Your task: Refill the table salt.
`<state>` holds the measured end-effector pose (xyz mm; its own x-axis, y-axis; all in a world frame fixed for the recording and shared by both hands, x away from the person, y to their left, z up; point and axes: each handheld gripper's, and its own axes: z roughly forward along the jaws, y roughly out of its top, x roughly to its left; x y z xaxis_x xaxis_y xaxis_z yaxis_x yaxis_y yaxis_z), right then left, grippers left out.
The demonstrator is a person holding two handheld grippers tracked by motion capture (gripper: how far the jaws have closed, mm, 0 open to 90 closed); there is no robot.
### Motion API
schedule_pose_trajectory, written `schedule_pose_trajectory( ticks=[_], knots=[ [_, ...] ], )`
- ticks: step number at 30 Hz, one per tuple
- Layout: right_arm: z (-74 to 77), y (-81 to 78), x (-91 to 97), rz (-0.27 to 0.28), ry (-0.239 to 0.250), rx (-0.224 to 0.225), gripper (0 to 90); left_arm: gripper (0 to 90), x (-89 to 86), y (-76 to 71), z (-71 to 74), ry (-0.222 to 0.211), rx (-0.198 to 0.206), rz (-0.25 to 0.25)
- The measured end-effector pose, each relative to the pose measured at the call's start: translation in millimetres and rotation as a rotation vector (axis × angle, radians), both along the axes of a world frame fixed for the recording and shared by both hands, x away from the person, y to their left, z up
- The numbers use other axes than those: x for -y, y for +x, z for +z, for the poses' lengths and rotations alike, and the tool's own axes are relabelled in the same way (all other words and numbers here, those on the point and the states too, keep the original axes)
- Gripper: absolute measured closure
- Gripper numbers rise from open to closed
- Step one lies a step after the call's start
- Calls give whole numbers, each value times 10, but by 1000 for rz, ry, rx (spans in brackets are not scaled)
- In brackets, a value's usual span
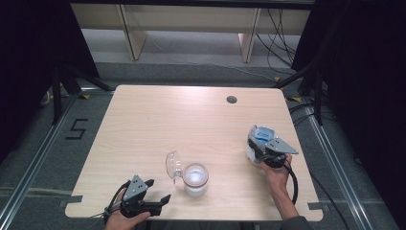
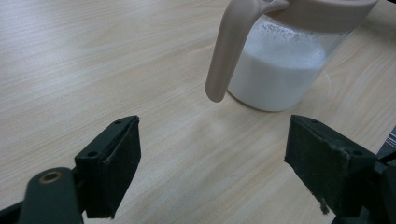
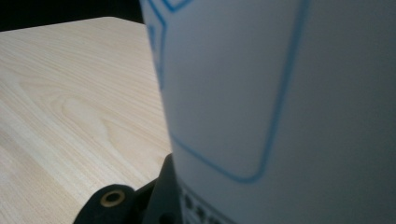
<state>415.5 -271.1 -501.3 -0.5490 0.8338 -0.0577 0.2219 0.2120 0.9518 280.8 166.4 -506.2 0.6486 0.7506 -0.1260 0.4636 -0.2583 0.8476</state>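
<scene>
Your wooden table carries a clear jug of white liquid near its front edge, lid flipped open to the left. At the right edge, your right gripper is clamped on a white carton with blue print. Your left gripper rests just beside the jug, jaws apart and holding nothing.

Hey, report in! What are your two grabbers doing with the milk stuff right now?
Left gripper open, empty, near jug. Right gripper shut on carton. Jug lid open; path clear.
</scene>
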Motion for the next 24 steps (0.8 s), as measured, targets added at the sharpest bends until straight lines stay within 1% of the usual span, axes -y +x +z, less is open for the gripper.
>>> schedule_pose_trajectory(
  ticks=[1, 2, 3, 4, 5, 6, 7, 8, 10, 11, 12, 13, 14, 15, 16, 17, 18, 19, 20, 21, 22, 23, 24],
  knots=[
    [4, -12, 0, -10, -10, -2, 810, 178, 4, -4, -2, -7, -7, 6],
    [-3, -11, -5, -5, 7, -3, 801, 178, 3, -3, -2, -7, -6, 6],
    [4, -38, -5, -18, 11, -23, 790, 178, 5, -2, -4, -11, -7, 7],
    [5, -36, 8, -4, 16, -33, 773, 178, 7, 1, -7, -14, -5, 6],
    [17, -51, 20, -11, 7, -43, 754, 178, 4, -3, -2, -6, -6, 6],
    [18, -61, 26, -12, 27, -46, 730, 178, -1, 0, 0, 2, 1, -2],
    [25, -61, 45, -21, 19, -25, 713, 178, 3, 1, -4, -6, -1, 0],
    [31, -69, 49, -16, 27, -33, 694, 178, 8, 3, -9, -15, -5, 5],
    [49, -95, 62, -30, 3, -6, 687, 178, 10, 3, -10, -15, -5, 5],
    [55, -105, 65, -18, 2, -15, 665, 178, 15, 2, -9, -19, -3, 6],
    [61, -105, 68, -24, -16, 8, 627, 178, 15, 1, -8, -18, -5, 4],
    [69, -126, 61, -18, -22, -21, 591, 178, 14, 0, -6, -14, -5, 4],
    [73, -136, 55, -17, -17, -28, 562, 178, 17, 3, -11, -21, -3, 4],
    [71, -129, 58, -8, -29, -4, 546, 178, 16, 3, -11, -22, -4, 5],
    [77, -145, 47, -9, -31, -14, 515, 178, 13, 3, -10, -20, -5, 5],
    [82, -159, 36, -17, -37, -12, 477, 178, 10, 4, -8, -17, -5, 4],
    [87, -153, 43, -10, -46, -4, 450, 178, 7, 4, -5, -12, -3, 2],
    [93, -182, 36, -24, -33, -14, 433, 178, 2, 6, -1, -5, 4, -4],
    [99, -206, 25, -25, -17, -33, 423, 178, 3, 2, 1, -5, 0, 1],
    [103, -203, 40, -21, -39, -14, 403, 178, 3, 3, 0, -5, 1, -2],
    [115, -225, 43, -27, -45, -22, 388, 178, 2, 3, 0, -3, 1, -3],
    [114, -242, 31, -40, -26, -22, 377, 178, 3, 3, 1, -3, 1, -3],
    [122, -241, 48, -21, -30, -22, 362, 178, 4, 3, 1, -4, 0, -2]
  ],
)
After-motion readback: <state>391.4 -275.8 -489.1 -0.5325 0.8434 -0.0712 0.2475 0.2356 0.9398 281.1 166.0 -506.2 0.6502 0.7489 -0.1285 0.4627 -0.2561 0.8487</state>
